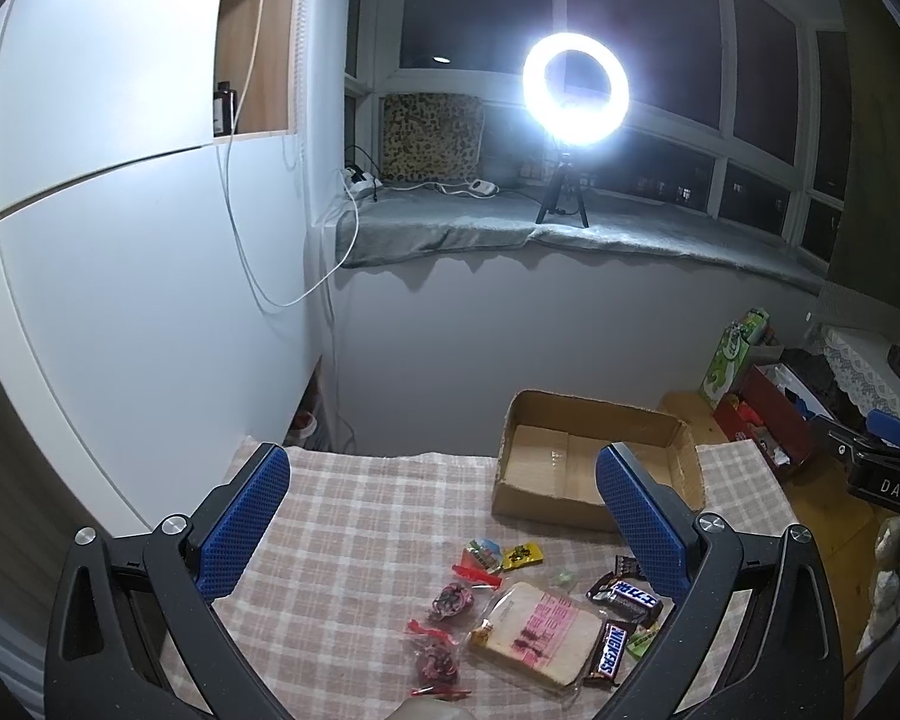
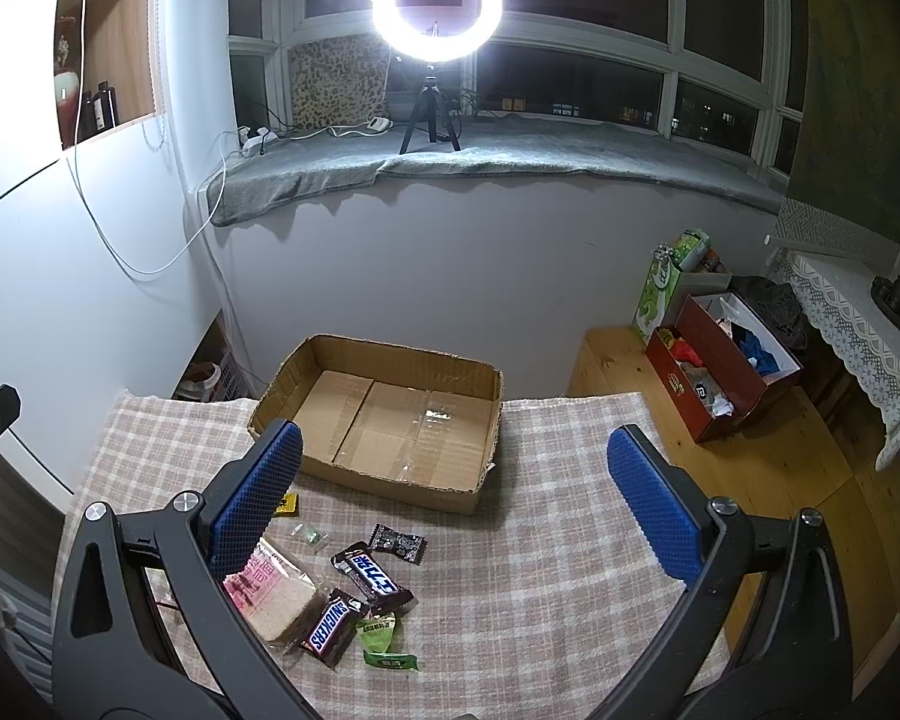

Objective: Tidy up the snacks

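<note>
Snickers bar (image 2: 329,631) lies flat — long axis diagonal, beside bread pack (image 2: 276,600)

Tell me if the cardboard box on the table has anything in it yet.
Empty. The cardboard box shows only its bare taped floor, and the snacks all lie on the tablecloth in front of it.

Wrapped snacks (image 2: 354,588) were scattered flat on the checked cloth: two Snickers bars (image 2: 330,627), a bagged bread slice (image 1: 531,630), small candies. A shallow cardboard box (image 2: 390,420) was set open-topped just beyond them.
</note>
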Tool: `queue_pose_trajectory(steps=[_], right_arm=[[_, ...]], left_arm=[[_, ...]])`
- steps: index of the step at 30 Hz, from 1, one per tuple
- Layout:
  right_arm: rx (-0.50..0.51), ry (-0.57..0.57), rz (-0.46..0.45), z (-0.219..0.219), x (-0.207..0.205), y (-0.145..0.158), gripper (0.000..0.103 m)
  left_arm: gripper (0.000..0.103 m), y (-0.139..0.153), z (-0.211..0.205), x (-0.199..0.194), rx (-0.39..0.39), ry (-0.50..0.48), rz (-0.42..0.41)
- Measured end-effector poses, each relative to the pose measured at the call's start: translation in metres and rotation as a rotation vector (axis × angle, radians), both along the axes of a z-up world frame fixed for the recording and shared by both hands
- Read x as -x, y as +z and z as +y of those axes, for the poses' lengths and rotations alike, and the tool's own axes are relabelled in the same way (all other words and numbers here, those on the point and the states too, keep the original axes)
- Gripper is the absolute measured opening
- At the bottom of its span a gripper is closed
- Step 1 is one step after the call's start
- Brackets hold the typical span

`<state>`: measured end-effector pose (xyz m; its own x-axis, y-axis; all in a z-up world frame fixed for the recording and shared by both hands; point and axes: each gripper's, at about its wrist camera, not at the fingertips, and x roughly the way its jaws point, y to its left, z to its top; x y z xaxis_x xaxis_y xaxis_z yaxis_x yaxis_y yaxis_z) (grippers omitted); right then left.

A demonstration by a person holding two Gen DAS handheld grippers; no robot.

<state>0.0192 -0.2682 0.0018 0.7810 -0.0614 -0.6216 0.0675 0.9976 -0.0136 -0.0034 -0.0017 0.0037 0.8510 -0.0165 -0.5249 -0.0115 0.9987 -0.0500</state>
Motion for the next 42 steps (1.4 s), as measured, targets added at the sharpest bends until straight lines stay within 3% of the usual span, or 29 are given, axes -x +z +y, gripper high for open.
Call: queue_pose_trajectory(steps=[42], right_arm=[[0.004, -0.001, -0.002, -0.0009, -0.0001, 0.0032, 0.103]], left_arm=[[0.102, 0.0062, -0.0029, -0.0013, -0.001, -0.010, -0.018]])
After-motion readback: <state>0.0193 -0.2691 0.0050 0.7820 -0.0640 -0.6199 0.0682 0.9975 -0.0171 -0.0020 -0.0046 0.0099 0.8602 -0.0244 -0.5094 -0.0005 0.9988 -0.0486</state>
